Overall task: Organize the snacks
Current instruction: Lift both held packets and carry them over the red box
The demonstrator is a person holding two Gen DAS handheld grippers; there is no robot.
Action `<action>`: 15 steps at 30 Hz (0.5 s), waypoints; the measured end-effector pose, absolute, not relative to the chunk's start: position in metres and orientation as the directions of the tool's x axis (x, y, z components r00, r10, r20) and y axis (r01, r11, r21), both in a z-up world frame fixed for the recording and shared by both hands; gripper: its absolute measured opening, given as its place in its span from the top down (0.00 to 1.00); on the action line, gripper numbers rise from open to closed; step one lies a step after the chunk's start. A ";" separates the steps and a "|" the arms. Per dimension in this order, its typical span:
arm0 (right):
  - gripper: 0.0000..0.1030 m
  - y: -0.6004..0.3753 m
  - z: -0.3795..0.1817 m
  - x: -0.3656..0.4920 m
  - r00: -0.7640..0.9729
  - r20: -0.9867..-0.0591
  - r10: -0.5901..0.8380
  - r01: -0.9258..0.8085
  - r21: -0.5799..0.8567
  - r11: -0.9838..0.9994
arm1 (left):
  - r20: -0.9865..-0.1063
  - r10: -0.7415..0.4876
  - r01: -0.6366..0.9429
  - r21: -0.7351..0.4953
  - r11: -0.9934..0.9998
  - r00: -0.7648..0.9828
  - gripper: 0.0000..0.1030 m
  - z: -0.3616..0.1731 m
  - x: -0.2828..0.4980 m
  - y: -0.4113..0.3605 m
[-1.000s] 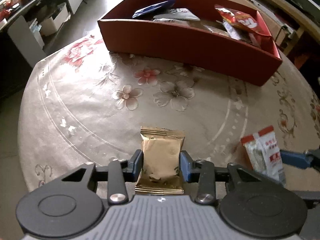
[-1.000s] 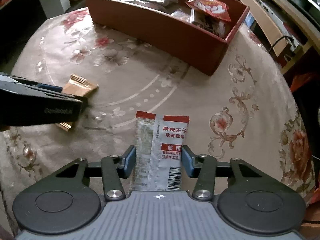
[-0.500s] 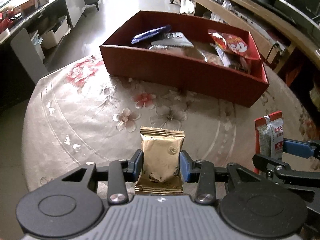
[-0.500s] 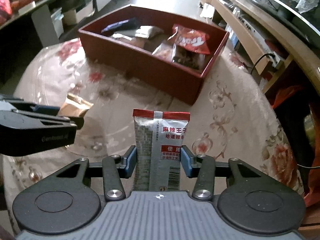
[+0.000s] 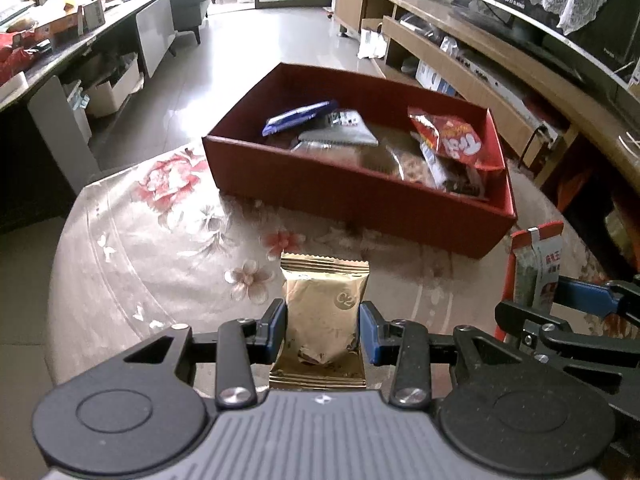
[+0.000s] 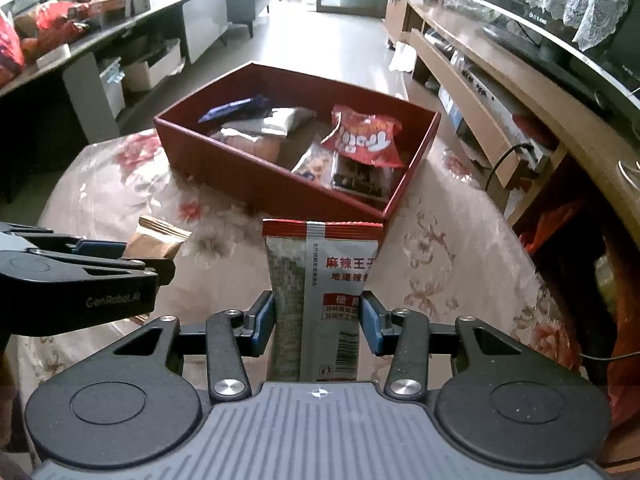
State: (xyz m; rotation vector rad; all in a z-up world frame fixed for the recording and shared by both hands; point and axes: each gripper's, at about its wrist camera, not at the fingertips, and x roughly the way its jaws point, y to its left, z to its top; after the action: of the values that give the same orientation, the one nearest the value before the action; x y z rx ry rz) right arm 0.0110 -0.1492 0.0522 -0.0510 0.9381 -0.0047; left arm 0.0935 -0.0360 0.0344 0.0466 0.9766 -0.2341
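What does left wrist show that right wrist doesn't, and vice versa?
Only the left wrist view: the gold packet's full front, clamped between the left gripper's fingers.

Only the right wrist view: the printed face and barcode of the red-and-white packet, clamped in the right gripper; a black cable by the wooden shelf.

Both: the red box on the floral tablecloth, holding a blue packet and a red snack bag. Each view also catches the other gripper and its packet from the side.
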 end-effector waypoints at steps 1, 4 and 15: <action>0.49 -0.149 0.053 0.011 0.595 -0.803 -0.028 -0.018 -0.048 0.999 | -0.823 -0.177 0.215 -0.068 0.974 0.539 0.58 0.036 0.094 -0.036; 0.49 -0.148 0.057 0.014 0.605 -0.795 -0.033 -0.017 -0.054 0.998 | -0.817 -0.176 0.212 -0.068 0.975 0.549 0.58 0.039 0.098 -0.036; 0.49 -0.154 0.074 0.026 0.650 -0.759 -0.041 0.007 -0.048 0.999 | -0.796 -0.168 0.215 -0.049 0.975 0.581 0.58 0.049 0.109 -0.043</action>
State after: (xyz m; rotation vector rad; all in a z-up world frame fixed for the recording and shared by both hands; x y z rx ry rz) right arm 0.0255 -0.1541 0.0740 -0.0423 0.8632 -0.0274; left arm 0.1088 -0.0433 0.0486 0.0551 0.9244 -0.2235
